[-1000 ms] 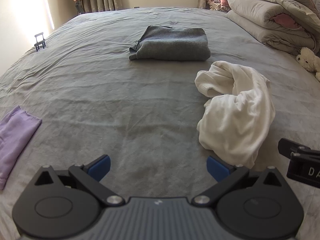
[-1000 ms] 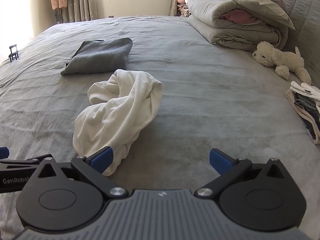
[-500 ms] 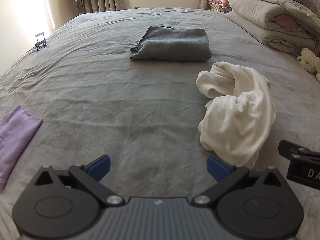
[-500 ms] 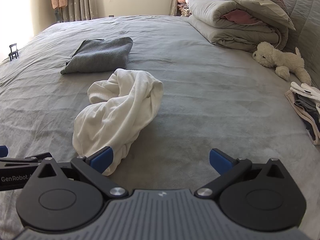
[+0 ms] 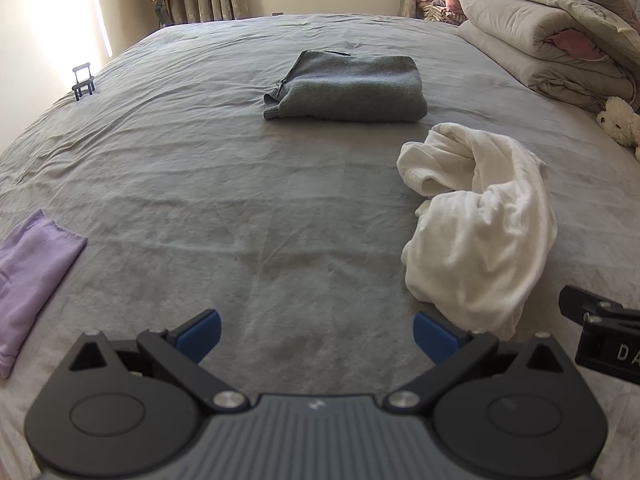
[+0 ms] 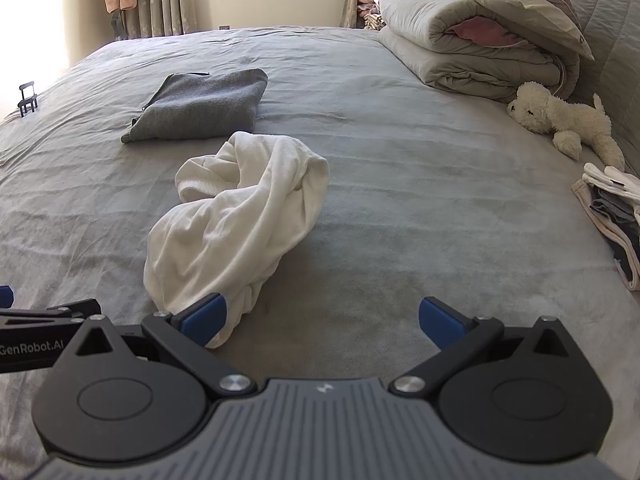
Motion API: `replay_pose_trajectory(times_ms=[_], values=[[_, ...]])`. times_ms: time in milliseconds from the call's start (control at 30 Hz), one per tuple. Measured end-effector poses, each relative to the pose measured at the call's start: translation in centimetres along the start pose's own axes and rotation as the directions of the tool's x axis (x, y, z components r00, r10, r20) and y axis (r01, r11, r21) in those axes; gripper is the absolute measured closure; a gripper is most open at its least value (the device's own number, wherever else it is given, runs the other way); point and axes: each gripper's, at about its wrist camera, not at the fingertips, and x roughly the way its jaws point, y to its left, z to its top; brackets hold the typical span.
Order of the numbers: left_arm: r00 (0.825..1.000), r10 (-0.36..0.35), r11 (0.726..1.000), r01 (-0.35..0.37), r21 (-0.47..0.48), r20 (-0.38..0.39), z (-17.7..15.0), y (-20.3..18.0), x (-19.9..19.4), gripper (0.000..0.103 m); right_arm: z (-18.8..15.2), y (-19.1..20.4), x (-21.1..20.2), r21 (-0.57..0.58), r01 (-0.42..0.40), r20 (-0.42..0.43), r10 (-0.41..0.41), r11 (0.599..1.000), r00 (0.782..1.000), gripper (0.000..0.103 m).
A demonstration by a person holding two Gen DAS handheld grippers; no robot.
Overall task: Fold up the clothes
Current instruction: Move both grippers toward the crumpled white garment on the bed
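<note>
Nothing moved since earlier frame; I hold both grippers idle. Left gripper (image 5: pixel 316 334) and right gripper (image 6: pixel 322 320) fingers spread, empty. Crumpled white garment (image 6: pixel 240 224) mid-bed (image 6: pixel 420 184), nearer front edge, unfolded; fold not begun.

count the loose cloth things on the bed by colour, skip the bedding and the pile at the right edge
white: 1, crumpled garment
grey: 1, folded sweater
purple: 1, flat cloth
total: 3
</note>
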Motion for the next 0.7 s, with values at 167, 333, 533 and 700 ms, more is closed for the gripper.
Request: replay_pose_trajectory(times_ms=[167, 333, 533, 700], values=[[1.000, -0.012, 1.000, 0.012, 0.001, 0.013, 0.4, 0.3, -0.1, 0.000, 0.2, -0.5, 0.6, 0.010, -0.005, -0.018, 0.005, 1.000, 1.000, 0.000], [0.998, -0.046, 0.999, 0.046, 0.001, 0.033, 0.8, 0.3, 0.3, 0.000, 0.3, -1.0, 1.4, 0.037, -0.031, -0.044, 0.033, 0.999, 0.999, 0.000], [0.999, -0.043, 0.999, 0.043, 0.026, 0.028, 1.1, -0.1, 2.3, 0.000, 0.4, -1.7, 3.8, 0.035, -0.019, -0.115, 0.023, 0.999, 0.993, 0.000], [0.999, -0.035, 0.996, 0.035, 0.078, -0.008, 0.9, -0.7, 4.3, 0.000, 0.1, -2.2, 5.9, 0.027, 0.010, -0.174, -0.005, 1.000, 0.985, 0.000]])
